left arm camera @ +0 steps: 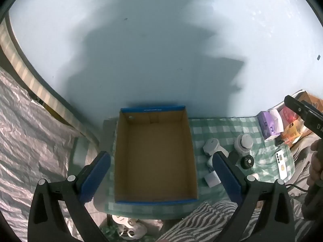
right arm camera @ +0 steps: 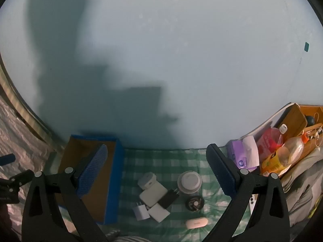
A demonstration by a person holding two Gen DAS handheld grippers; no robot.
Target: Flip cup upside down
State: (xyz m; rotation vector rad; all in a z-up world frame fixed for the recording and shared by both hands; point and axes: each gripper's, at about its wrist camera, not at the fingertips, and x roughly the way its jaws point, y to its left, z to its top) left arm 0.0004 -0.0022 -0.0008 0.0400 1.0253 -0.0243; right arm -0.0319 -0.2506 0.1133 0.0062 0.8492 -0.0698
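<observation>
A whitish translucent cup (right arm camera: 189, 182) stands on the green checked cloth (right arm camera: 167, 161); its top face is a flat pale disc. In the left wrist view the cup (left arm camera: 243, 142) sits to the right of the box. My right gripper (right arm camera: 157, 149) is open and empty, held above the cloth with the cup low between its fingers, nearer the right one. My left gripper (left arm camera: 160, 157) is also open and empty, its fingers straddling an empty cardboard box (left arm camera: 155, 157). Part of the right gripper's black body (left arm camera: 302, 113) shows at the right edge.
Several white chargers (right arm camera: 153, 195), a black plug (right arm camera: 168, 198), a small dark round item (right arm camera: 194, 202) and a white earbud case (right arm camera: 196, 222) lie near the cup. A purple tissue pack (right arm camera: 244, 157) and bottles (right arm camera: 286, 153) crowd the right. A pale blue wall stands behind.
</observation>
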